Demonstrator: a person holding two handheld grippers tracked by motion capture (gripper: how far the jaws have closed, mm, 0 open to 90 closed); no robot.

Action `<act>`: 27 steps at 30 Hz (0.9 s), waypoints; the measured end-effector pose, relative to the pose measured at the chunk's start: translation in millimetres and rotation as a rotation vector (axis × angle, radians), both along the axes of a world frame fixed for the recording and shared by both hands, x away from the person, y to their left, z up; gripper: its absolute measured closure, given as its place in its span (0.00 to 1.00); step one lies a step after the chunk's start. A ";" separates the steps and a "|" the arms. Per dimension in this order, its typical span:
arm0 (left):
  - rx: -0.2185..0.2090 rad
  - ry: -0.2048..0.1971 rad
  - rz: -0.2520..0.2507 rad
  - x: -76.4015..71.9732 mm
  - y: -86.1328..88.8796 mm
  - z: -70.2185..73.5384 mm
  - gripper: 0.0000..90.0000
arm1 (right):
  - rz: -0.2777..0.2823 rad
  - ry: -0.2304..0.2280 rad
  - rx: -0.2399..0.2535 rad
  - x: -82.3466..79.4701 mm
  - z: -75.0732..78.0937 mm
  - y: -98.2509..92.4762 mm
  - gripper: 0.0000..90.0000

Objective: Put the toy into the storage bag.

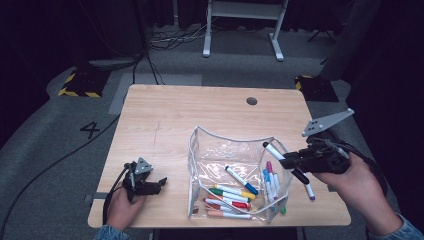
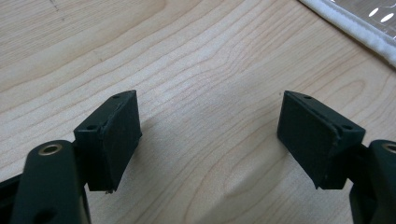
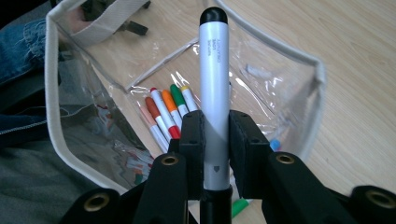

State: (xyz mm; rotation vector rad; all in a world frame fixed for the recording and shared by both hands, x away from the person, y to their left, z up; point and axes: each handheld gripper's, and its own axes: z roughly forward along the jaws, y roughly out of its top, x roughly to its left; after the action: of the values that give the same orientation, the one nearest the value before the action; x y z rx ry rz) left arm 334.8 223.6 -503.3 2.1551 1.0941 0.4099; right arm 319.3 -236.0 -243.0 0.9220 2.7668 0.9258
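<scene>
Clear pouch (image 1: 200, 150) stood near table's (image 1: 165, 115) front edge, bare wood behind, right gripper (image 3: 215, 140) clenched on black-capped marker (image 3: 214, 79) above pouch rim, left gripper (image 2: 210, 135) released, resting.

The desk (image 1: 165, 120) is a pale wooden top with a round cable hole (image 1: 252, 101) near its far edge, well beyond the right claw (image 1: 287, 159). Directly on it stands a clear plastic pouch (image 1: 235, 150) with white piping, open at the top, just beside the right claw and well apart from the left claw (image 1: 160, 183), which rests low on the wood near the front edge. Bare wood lies under the left claw's spread jaws. One purple-tipped marker (image 1: 310, 192) lies on the desk below the right claw.
</scene>
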 end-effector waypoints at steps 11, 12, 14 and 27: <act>-0.002 0.001 0.001 -0.1 -0.1 -0.1 0.24 | 0.109 0.029 -0.041 6.3 -2.9 54.6 0.85; -0.002 0.001 0.001 -0.1 -0.1 -0.1 0.24 | 0.123 0.037 -0.045 7.2 -4.5 60.5 0.85; -0.002 0.000 0.001 0.0 -0.1 -0.1 0.24 | 0.139 0.046 -0.055 8.7 -7.8 69.4 0.85; -0.002 0.000 0.001 0.0 -0.1 -0.1 0.24 | 0.235 0.128 -0.166 17.0 -44.1 117.2 0.85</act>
State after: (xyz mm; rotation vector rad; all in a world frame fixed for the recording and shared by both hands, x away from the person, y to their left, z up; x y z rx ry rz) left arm 334.9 223.5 -503.4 2.1535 1.0949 0.4089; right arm 336.4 -118.8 -287.1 0.6638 3.0542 0.6708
